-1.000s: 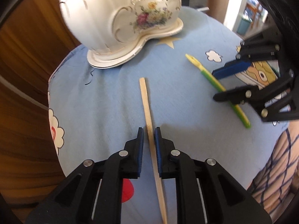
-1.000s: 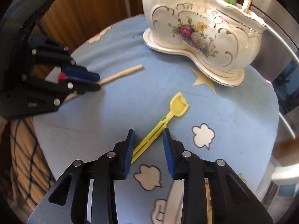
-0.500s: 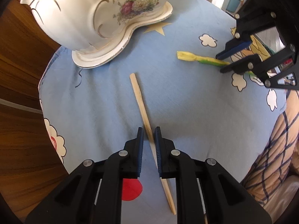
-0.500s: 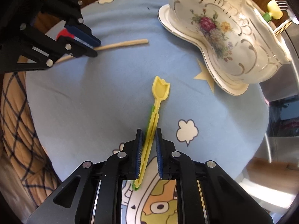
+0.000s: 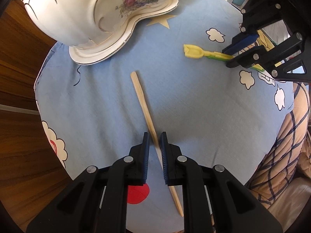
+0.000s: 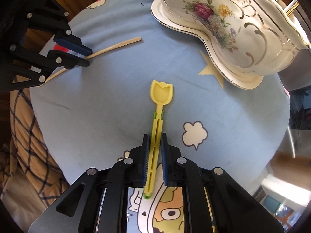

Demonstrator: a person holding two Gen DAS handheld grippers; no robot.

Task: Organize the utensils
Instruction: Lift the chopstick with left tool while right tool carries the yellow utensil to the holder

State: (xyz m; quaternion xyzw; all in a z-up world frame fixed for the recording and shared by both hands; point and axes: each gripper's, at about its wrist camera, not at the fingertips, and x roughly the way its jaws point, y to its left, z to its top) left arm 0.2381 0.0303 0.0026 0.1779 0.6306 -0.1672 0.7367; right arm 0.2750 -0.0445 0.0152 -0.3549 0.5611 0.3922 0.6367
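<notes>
A thin wooden stick [image 5: 142, 99] runs between the pads of my left gripper [image 5: 155, 137], which is shut on it; it also shows in the right wrist view [image 6: 116, 45]. A yellow and green tulip-shaped plastic spoon [image 6: 158, 106] is held by its handle in my right gripper [image 6: 155, 139], which is shut on it. The spoon also shows in the left wrist view [image 5: 196, 51]. A white floral porcelain holder [image 6: 223, 19] stands at the far side, with a few utensils sticking out of its top.
The table is round with a blue cartoon cloth [image 5: 108, 104]. A plaid cushion [image 5: 281, 145] lies at the near edge. Wooden panelling [image 5: 17, 77] stands on the left. The holder also shows in the left wrist view [image 5: 93, 15].
My right gripper has shut on the spoon's handle and the spoon now points straight ahead. Both grippers have lifted away from the cloth, each with its utensil.
</notes>
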